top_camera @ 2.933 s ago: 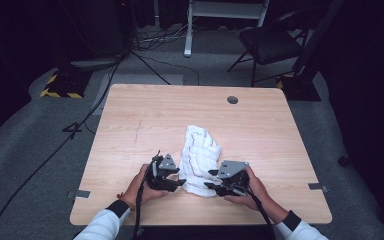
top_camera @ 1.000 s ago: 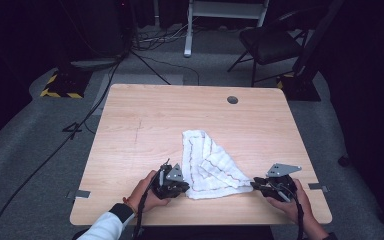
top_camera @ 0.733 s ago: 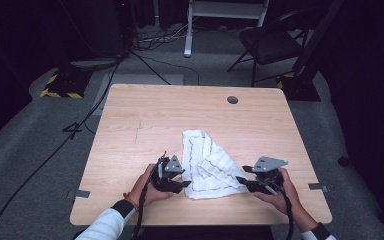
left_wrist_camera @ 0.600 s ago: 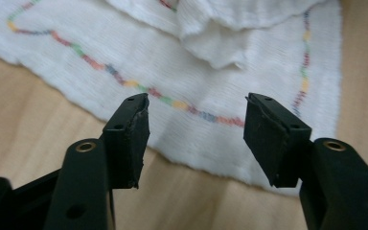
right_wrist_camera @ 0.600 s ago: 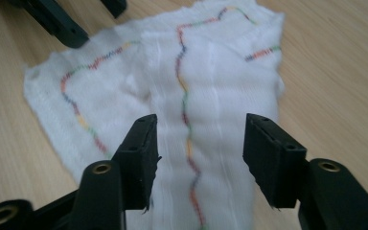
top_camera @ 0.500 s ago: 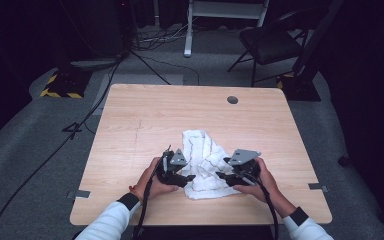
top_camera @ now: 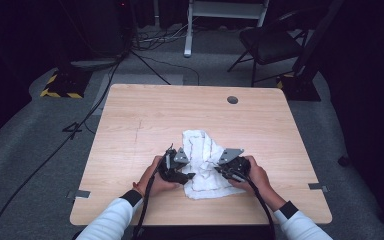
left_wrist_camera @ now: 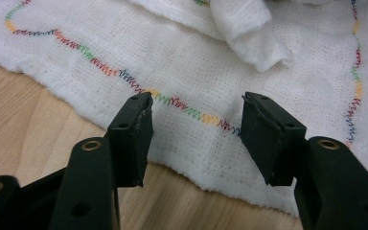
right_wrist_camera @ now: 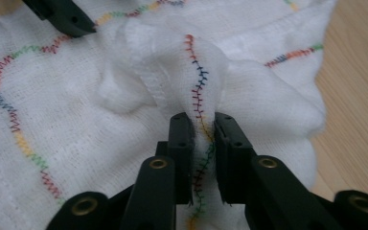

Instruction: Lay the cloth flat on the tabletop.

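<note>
White sleeves with dark cuffs; each black tool (top_camera: 191, 176) has brass-ringed screw holes.

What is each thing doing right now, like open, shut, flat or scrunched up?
White gauze cloth with rainbow stitching: crumpled, lying on the table.
Left gripper: open, jaws apart over the cloth's stitched edge.
Right gripper: shut, pinching a raised fold of cloth.
Light wooden table: bare around the cloth.

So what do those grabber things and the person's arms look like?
Each gripper, left and right, is black with a grey three-cornered plate and a trailing black cable. The jaws are flat black bars with brass-coloured rivets. The person wears white sleeves with dark cuffs.
</note>
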Demonstrator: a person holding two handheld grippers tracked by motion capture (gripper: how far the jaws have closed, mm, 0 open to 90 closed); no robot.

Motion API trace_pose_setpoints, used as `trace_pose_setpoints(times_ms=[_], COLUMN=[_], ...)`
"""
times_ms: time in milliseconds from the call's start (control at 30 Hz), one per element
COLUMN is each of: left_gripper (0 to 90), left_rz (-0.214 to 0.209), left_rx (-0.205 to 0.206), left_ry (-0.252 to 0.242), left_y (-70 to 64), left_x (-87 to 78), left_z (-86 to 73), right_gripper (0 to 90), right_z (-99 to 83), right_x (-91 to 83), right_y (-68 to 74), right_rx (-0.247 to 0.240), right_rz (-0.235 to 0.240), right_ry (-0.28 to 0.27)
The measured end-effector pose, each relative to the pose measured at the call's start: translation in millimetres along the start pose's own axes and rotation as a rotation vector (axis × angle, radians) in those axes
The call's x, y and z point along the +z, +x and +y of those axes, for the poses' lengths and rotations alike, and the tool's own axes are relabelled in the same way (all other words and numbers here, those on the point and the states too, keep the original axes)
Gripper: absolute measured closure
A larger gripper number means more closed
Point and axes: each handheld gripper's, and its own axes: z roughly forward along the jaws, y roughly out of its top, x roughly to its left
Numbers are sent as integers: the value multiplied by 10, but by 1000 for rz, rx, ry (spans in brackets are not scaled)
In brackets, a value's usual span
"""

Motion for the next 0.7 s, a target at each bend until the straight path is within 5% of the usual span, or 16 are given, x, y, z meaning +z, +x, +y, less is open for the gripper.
trace_pose_setpoints(times_ms=[67, 133, 233, 300, 433, 567, 600, 700], left_gripper=[451, 451, 451, 451, 451, 436, 410, 335], left_rz=[1, -1, 3, 4, 3, -1, -2, 21], left_rx=[2, 1, 0, 1, 2, 0, -2, -22], left_ry=[-3, -8, -11, -11, -11, -6, -1, -2], left_y=[-2, -2, -6, -8, -8, -4, 3, 46], left_x=[1, 2, 1, -1, -2, -12, -20, -46], left_z=[-6, -12, -18, -21, -21, -24, -24, -34], right_gripper=[813, 826, 825, 823, 795, 740, 641, 549], right_z=[-26, -132, -225, -424, -665, -798, -859, -910], right_x=[-35, -180, -292, -458, -555, -556, -553, -603], right_y=[-38, -171, -275, -444, -584, -619, -642, -655], right_rx=[10, 84, 134, 219, 298, 316, 334, 315], right_rz=[-5, -26, -45, -74, -88, -106, -125, -113], right_ry=[-8, -44, -59, -77, -73, -40, -23, -54])
